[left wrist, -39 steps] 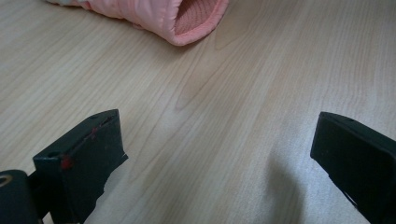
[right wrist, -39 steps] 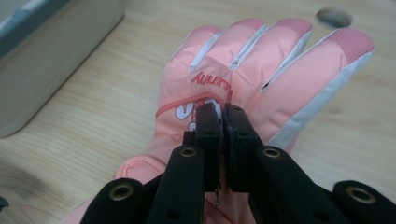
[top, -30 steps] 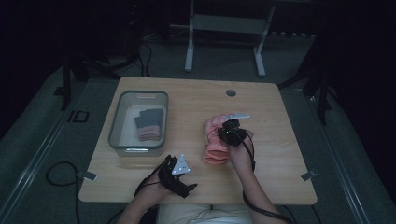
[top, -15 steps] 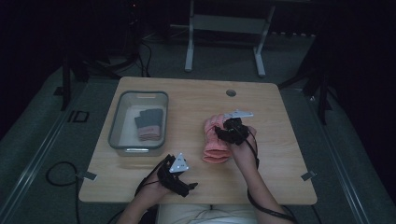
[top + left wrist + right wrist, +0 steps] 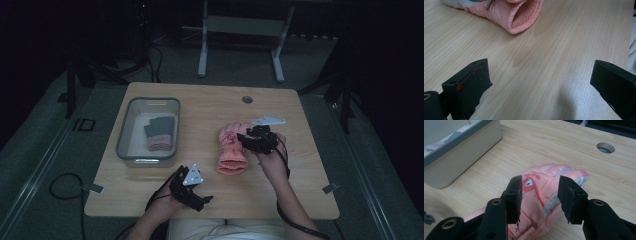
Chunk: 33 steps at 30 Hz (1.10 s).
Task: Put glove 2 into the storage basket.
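Hovering over the pink glove mid-table, the right gripper has its jaws partly open, holding nothing. Left gripper gapes wide near the cuff (idle). Likely next: close on the glove, carry to the bin.

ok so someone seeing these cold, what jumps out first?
The pink glove lying flat mid-table, fingers pointing away from the person, with the right gripper poised over it, jaws open. Next, the clear bin on the left side of the table, holding a folded dark and pink item. The left gripper sits open near the table's front edge, facing the glove's cuff opening.
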### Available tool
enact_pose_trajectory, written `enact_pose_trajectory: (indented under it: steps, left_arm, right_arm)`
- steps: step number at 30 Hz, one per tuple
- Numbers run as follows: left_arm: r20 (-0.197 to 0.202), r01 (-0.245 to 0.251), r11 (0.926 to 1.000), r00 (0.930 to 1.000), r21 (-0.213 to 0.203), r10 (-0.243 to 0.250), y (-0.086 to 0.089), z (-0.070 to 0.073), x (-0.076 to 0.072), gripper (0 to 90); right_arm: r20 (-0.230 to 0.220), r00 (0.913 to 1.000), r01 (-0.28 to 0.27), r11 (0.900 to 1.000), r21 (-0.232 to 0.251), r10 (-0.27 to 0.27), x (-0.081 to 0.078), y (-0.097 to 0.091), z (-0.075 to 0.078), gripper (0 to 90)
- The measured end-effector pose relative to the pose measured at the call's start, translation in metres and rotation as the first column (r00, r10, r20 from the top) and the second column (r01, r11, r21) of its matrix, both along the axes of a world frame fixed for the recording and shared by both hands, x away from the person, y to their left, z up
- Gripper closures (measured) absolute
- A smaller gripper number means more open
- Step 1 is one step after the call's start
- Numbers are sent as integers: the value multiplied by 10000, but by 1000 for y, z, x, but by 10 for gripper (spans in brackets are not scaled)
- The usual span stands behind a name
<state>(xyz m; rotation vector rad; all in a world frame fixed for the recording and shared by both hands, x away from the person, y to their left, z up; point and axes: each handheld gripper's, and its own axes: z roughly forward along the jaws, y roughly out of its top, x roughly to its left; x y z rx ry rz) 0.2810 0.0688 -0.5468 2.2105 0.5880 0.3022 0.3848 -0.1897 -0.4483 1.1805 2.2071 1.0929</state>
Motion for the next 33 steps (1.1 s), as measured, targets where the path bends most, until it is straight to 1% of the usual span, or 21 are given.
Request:
enact_pose_trajectory:
  steps: [1,3,4,6,7,9,10,12,13,15,16,21,24,25,26,27,28,29,30,31,33]
  left_arm:
    - [93,-82,9998,9999,-183,84,-2,7,-1,23]
    - [350,-164,9995,9992,-264,173,-3,14,-1,23]
    - [379,-197,9993,9991,-322,209,-3,18,0,33]
    - [542,-365,9971,9977,-666,402,-5,29,1,36]
    - [553,-451,9955,9972,-829,497,-5,36,2,36]
    - [338,-473,9926,9981,-1114,514,-7,48,6,37]
    - [244,-416,9934,9987,-1065,444,-9,54,9,37]
    - [244,-416,9934,9987,-1065,444,-9,54,9,37]
    - [29,-218,9972,9998,-720,221,-18,68,20,37]
    - [-28,-143,9972,9999,-740,141,-20,71,24,39]
    - [9,-195,9979,9998,-615,196,-26,78,33,40]
    - [331,-320,9980,9989,-541,338,-35,90,58,113]
    - [399,-711,9947,9964,-737,741,-38,93,78,175]
    - [428,-923,9931,9945,-721,955,-39,93,84,242]
    - [475,-1183,9916,9915,-526,1208,-40,92,91,293]
    - [370,-1409,9891,9891,-426,1425,-41,92,99,332]
    - [370,-1409,9891,9891,-426,1425,-41,92,99,357]
    - [308,-1763,9837,9836,-364,1774,-44,90,112,417]
    - [308,-1763,9837,9836,-364,1774,-44,90,112,443]
    - [-124,-2082,9770,9781,-458,2078,-45,86,124,444]
    - [-475,-2476,9680,9682,-414,2456,-47,80,135,441]
  right_arm:
    - [42,10000,-48,9999,101,48,0,-6,0,546]
    - [114,9998,-135,9999,37,135,0,-12,1,550]
    - [128,9995,-278,9996,-24,278,0,-14,2,550]
    - [304,9967,-745,9969,-267,753,-1,-18,3,577]
    - [347,9942,-1000,9942,-403,1014,-1,-20,4,593]
    - [426,9908,-1261,9905,-554,1285,-2,-24,6,603]
    - [489,9898,-1306,9896,-599,1336,-1,-25,8,607]
    - [472,9905,-1267,9902,-582,1295,-1,-27,9,607]
    - [571,9900,-1264,9910,-433,1287,0,-28,12,612]
    - [626,9897,-1265,9913,-361,1286,1,-27,13,612]
    - [613,9895,-1289,9911,-328,1307,2,-26,12,612]
    - [538,9930,-1042,9942,-248,1055,11,-21,8,623]
    - [412,9951,-894,9958,-179,900,16,-17,5,645]
    - [380,9952,-896,9957,-248,905,17,-14,3,654]
    - [320,9951,-925,9954,-268,933,19,-11,2,655]
    - [251,9951,-951,9952,-211,956,20,-9,0,655]
    - [225,9953,-932,9954,-217,937,22,-6,-2,656]
    - [181,9959,-885,9958,-229,889,23,-4,-4,656]
    - [181,9959,-885,9958,-229,889,23,-4,-4,656]
    - [83,9974,-713,9973,-189,715,26,-2,-8,651]
    - [-56,9984,-560,9984,-89,559,28,-2,-14,623]
